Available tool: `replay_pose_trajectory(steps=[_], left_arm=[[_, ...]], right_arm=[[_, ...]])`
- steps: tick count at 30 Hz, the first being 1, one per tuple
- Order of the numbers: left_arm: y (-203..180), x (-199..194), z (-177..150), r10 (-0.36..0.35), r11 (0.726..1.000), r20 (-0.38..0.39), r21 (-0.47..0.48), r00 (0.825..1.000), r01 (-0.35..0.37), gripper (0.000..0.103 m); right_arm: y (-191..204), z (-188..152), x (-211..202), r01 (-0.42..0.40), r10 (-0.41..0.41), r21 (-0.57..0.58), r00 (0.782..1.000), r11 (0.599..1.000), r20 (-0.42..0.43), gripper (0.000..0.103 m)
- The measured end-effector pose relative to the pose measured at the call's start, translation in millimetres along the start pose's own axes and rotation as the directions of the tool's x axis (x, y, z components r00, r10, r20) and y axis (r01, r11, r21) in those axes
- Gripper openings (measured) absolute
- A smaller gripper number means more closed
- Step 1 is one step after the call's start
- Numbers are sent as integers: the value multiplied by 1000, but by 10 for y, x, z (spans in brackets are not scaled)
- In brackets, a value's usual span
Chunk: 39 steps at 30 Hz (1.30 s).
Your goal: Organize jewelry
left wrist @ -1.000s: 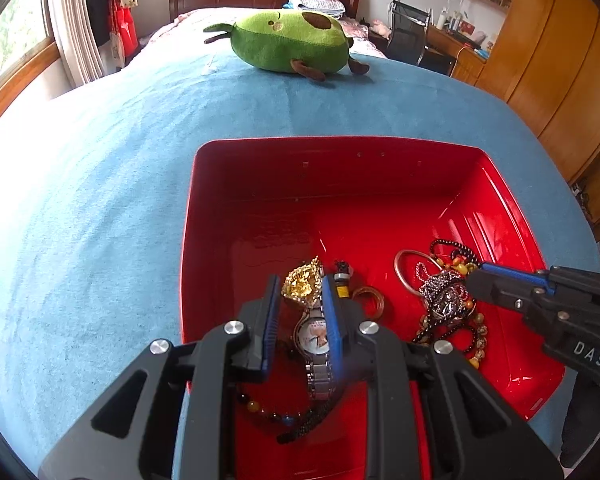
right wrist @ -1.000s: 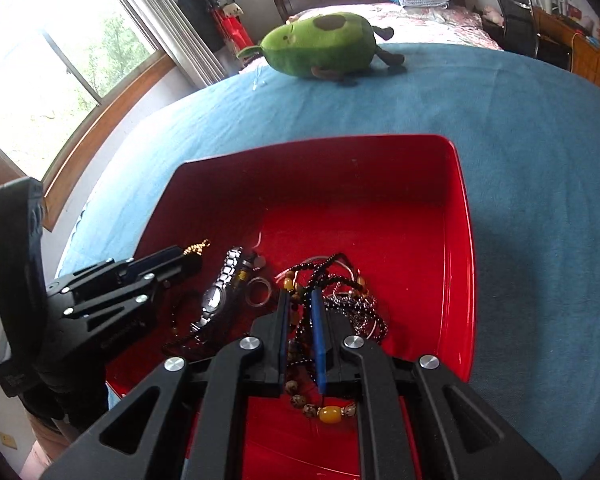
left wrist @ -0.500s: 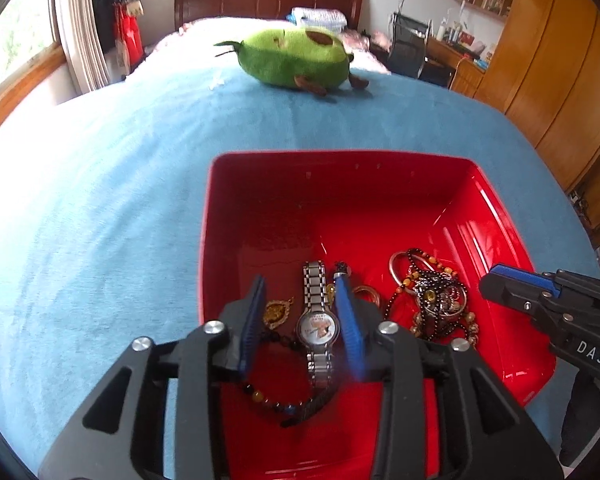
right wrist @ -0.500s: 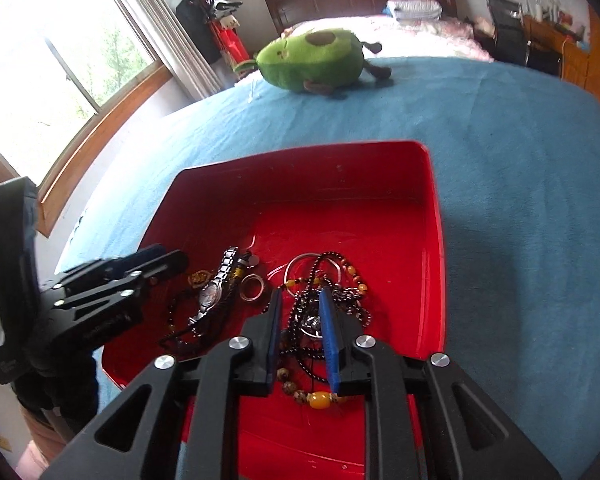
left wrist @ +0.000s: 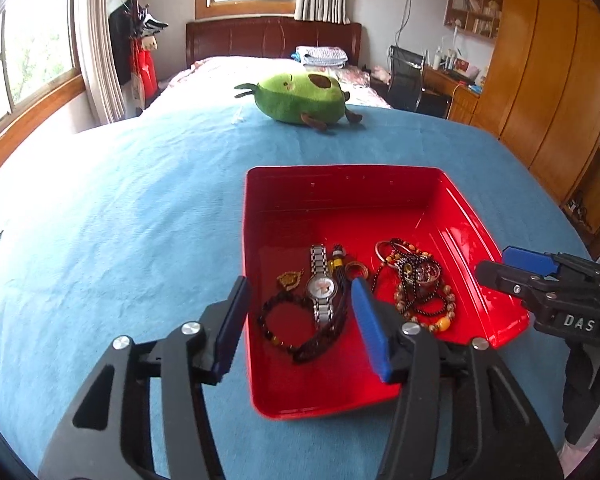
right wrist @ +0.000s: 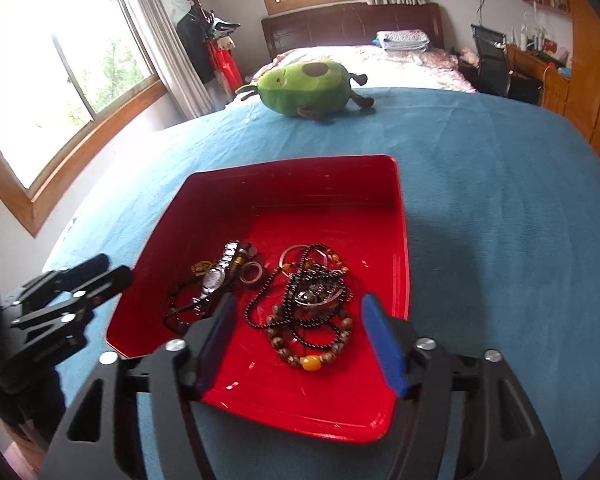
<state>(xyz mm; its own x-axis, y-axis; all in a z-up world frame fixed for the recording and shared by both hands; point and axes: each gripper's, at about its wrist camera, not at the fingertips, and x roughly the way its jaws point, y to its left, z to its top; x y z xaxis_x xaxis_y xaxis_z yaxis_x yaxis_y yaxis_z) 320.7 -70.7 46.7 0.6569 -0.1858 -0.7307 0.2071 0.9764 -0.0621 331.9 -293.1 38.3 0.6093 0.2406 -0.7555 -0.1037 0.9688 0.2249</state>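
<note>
Honestly this looks close to done: everything sits inside the one red tray (left wrist: 340, 188) on the blue bedspread (left wrist: 120, 220), bunched toward its near end, nothing loose on the cloth. The left gripper (left wrist: 300, 320) and right gripper (right wrist: 300, 344) both hang above the tray's near edge, jaws spread and just been opening, nothing between them. Left-side pile: one silver watch (left wrist: 320, 288), one gold pendant (left wrist: 288, 280), one dark bead bracelet (left wrist: 278, 320), one small ring (left wrist: 355, 269). The right side is one tangled heap of beads (right wrist: 316, 312), strands too knotted to count. Probably only untangling is left. One avocado plush (left wrist: 300, 98) lies far off.
</note>
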Motion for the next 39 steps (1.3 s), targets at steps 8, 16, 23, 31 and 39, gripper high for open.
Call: replay_pose_trajectory(steps=[8,16,23,31,39], left_arm=[[41,-256,-148,37,999,53,13,998,-37,81],[17,-465,-286,49,998,95,22,994,-51,91],[-35,-585,-392,49,998,121,30,991,-53,92],[-63,-606,-424,55,998,128,21,990,-58,95],[-43,-516,-467,66,997,96,19,993,-69,96]], right_arm=[[24,-154,-106,43,-43,-5,999,999,14,90],[96,-303,-245,127,-127,-13,992,992,27,99],[123,-385,-289,134,-134,-6,991,991,14,99],[75,-510,-342,119,-119,15,993,993,9,99],[16,-568,-371,108,-109,32,994,994,6,99]])
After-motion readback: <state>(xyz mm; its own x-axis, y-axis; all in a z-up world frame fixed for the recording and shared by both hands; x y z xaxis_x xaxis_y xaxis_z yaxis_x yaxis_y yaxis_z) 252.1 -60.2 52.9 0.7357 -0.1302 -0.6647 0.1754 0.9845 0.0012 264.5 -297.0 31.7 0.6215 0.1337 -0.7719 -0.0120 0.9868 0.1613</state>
